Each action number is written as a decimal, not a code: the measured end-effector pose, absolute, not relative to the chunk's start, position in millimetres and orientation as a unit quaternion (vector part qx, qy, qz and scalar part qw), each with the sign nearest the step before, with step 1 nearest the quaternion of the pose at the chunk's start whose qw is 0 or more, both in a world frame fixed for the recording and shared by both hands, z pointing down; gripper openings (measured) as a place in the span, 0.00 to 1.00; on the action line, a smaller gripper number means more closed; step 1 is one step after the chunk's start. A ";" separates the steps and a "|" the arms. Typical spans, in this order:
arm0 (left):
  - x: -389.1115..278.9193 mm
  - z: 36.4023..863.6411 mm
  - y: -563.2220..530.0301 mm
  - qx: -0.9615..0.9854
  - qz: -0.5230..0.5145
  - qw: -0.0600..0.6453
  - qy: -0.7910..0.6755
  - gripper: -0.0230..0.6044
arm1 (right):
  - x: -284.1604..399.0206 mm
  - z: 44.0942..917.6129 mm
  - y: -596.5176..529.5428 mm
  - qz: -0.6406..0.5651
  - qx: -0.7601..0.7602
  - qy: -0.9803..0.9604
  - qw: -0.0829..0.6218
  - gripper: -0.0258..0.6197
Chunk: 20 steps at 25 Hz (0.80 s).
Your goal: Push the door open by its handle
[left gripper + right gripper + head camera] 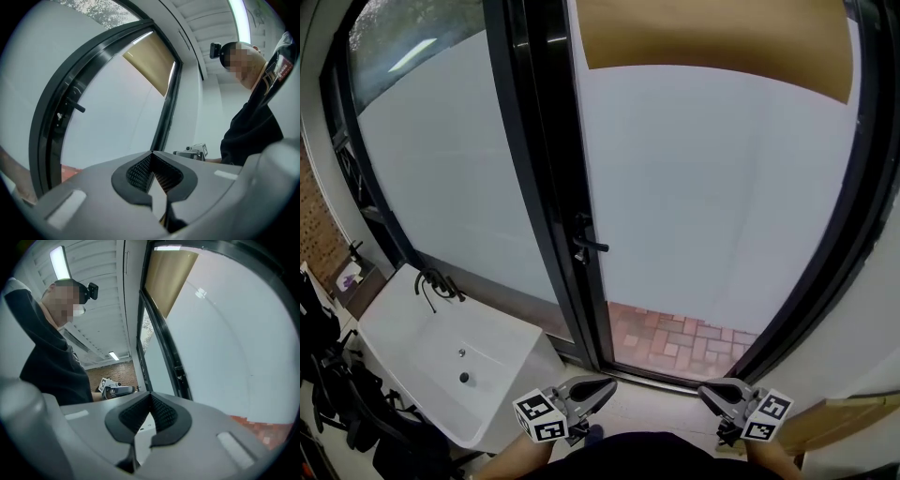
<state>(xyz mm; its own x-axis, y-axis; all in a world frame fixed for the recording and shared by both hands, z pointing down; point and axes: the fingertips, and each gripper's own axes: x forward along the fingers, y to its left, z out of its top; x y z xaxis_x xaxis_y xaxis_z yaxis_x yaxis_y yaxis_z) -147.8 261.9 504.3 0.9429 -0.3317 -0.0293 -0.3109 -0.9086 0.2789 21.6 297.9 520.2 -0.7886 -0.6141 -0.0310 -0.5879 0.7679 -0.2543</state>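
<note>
While I stand facing the door (712,187), a pale frosted-glass leaf in a dark frame, both tools sit low at the bottom edge of the head view, close to my body and well apart from the glass. The left tool (605,387) is level w/ its jaws pressed together; its own view shows the ribbed pads meeting at the tip w/ nothing btwn them. The right tool (707,393) is also level, and its jaws likewise meet at the tip on nothing. The two tools' tips point toward each other across a gap. The handle (586,246), a dark lever, sits on the door's left upright, its lever pointing right over the glass; it is above and ahead of both tools, neither touching it. A tan blind (712,37) covers the top of the glass, and reddish brick paving (675,337) shows through the clear strip at the door's foot. Left of the door, below a second frosted pane, is a white sink (389,323) w/ a dark tap (431,284) at its back edge.
</note>
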 end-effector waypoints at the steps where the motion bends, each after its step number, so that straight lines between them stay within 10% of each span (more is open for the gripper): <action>1: -156.4 501.5 244.5 0.977 -0.044 0.134 -0.161 0.04 | 12.8 515.2 280.5 -0.111 -0.324 0.938 0.055 0.04; 9: -193.4 415.4 101.5 0.991 -0.010 0.069 -0.114 0.04 | -38.7 428.7 152.8 -0.108 -0.358 0.926 0.056 0.04; 20: -118.3 395.6 -28.8 0.876 0.360 -0.299 -0.113 0.23 | 8.5 408.3 73.2 -0.099 -0.308 0.945 0.048 0.04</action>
